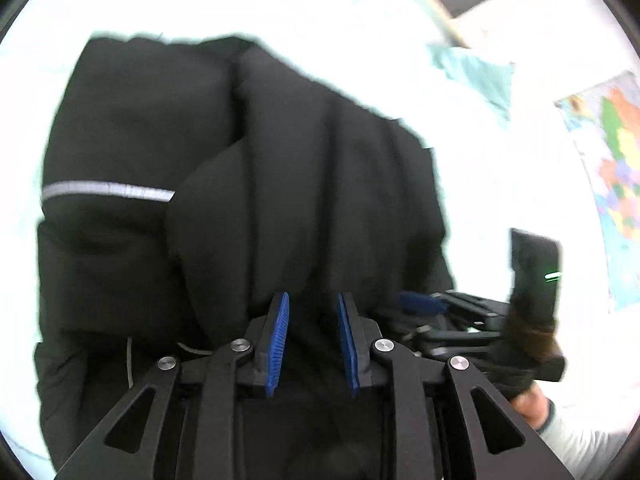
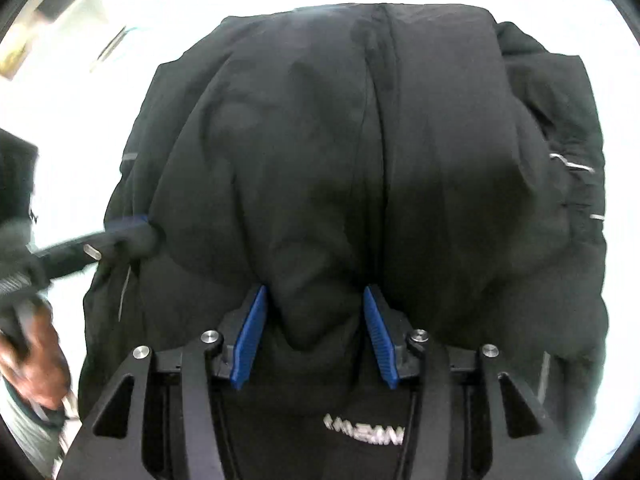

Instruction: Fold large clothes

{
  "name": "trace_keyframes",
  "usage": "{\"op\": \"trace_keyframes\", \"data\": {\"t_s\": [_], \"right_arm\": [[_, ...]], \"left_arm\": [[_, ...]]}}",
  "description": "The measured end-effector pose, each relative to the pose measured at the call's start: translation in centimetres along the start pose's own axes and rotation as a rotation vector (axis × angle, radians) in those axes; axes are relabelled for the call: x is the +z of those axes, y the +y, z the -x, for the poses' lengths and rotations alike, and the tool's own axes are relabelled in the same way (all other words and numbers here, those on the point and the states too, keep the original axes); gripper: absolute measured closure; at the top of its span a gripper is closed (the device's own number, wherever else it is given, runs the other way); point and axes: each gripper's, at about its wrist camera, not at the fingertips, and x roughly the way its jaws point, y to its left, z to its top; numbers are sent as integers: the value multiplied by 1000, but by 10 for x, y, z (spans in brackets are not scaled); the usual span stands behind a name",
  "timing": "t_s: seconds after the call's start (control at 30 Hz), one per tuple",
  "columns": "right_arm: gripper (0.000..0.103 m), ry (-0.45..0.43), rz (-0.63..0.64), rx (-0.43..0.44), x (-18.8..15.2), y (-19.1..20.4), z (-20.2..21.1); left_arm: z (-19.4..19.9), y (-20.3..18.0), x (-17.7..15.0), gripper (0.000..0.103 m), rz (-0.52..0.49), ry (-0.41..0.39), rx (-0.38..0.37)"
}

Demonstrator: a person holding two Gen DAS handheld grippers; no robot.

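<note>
A large black jacket (image 1: 140,120) with a grey reflective stripe (image 1: 108,190) lies bunched on a white surface (image 1: 280,0). In the left wrist view, my left gripper (image 1: 313,298) has its blue pads close together, with a fold of the jacket pinched between them and creases running out from the grip. My right gripper (image 1: 420,304) shows at the jacket's right edge. In the right wrist view, the right gripper (image 2: 315,290) is shut on a thick bunch of the jacket (image 2: 300,120). The left gripper (image 2: 136,228) holds the jacket's left edge. White lettering (image 2: 364,426) shows below the pads.
A teal cloth (image 1: 476,76) lies on the white surface beyond the jacket, at the upper right. A coloured map (image 1: 616,160) is at the far right. A person's hand (image 2: 36,360) holds the left gripper's handle. Bare white surface (image 2: 80,140) surrounds the jacket.
</note>
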Motion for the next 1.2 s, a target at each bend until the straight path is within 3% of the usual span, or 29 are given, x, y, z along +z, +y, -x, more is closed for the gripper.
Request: {"op": "trace_keyframes", "data": {"t_s": [0.07, 0.13, 0.23, 0.3, 0.4, 0.5, 0.6, 0.73, 0.87, 1.0, 1.2], "right_arm": [[52, 4, 31, -3, -11, 3, 8], [52, -1, 36, -4, -26, 5, 18], [52, -35, 27, -5, -30, 5, 35], [50, -89, 19, -8, -20, 8, 55], [49, -156, 33, -6, -6, 16, 70], [49, -129, 63, -68, 5, 20, 41], [48, -30, 52, -88, 2, 12, -15], [47, -42, 3, -60, 2, 6, -14], [47, -35, 14, -23, -15, 8, 17], [45, -38, 53, -36, -50, 6, 47], [45, -2, -10, -98, -113, -36, 72]], "left_arm": [[15, -14, -1, 75, -33, -38, -39], [17, -22, -2, 66, -56, -41, -29], [-24, -12, -18, 64, -68, 79, 75], [-50, 2, -36, 64, -40, 138, 102], [-48, 19, -48, 64, 72, 89, 36], [-46, 22, -53, 64, 98, 66, 34], [-56, 18, -54, 64, 73, 77, 76], [-60, 3, -56, 64, 64, 69, 99], [-33, -20, -66, 64, 45, 49, 83], [14, -29, -93, 64, 20, 0, 142], [97, 13, -147, 64, 161, -97, 261]]}}
